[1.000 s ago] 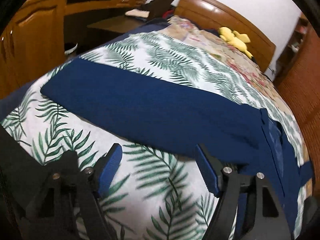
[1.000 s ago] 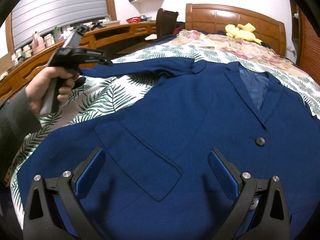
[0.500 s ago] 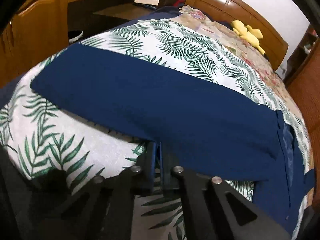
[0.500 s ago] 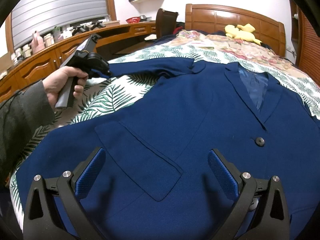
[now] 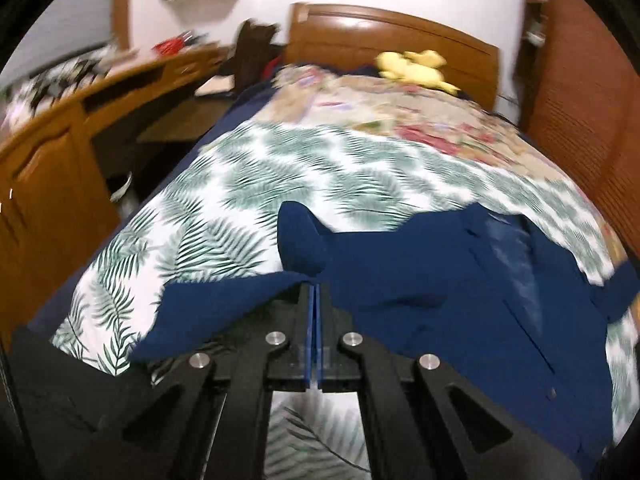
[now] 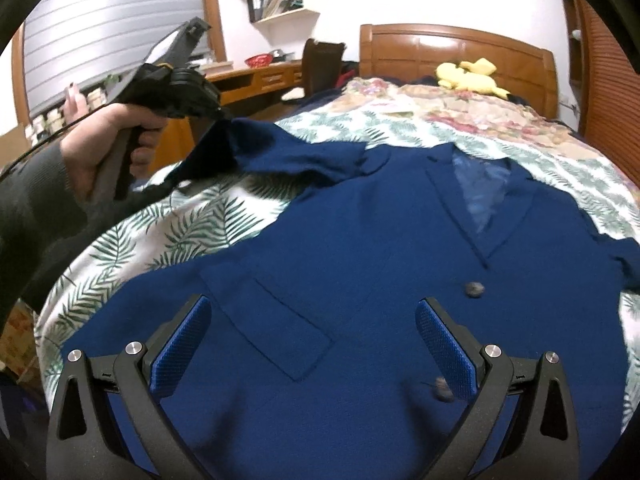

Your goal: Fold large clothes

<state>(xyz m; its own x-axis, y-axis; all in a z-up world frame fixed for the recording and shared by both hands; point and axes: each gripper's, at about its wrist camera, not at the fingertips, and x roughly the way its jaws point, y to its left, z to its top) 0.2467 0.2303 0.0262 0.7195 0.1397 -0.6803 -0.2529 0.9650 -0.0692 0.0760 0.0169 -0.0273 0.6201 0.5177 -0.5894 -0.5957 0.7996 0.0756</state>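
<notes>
A navy blazer (image 6: 360, 248) is laid face up on a leaf-print bedspread (image 6: 168, 236), buttons and flap pocket uppermost.

Left wrist view: the left gripper (image 5: 314, 292) is seen clamped on the edge of the blazer's sleeve (image 5: 240, 300), the blue pads pressed together with cloth between them. The sleeve is raised off the bedspread and folded over itself above the tips. The picture is blurred.

Right wrist view: the right gripper (image 6: 312, 340) is held spread wide above the lower front of the blazer, nothing between its pads. Only here is the person's hand (image 6: 104, 144) shown, gripping the left tool's handle, with the sleeve drawn up from the shoulder. A yellow soft toy (image 6: 468, 74) is noted by the headboard (image 6: 420, 48).
</notes>
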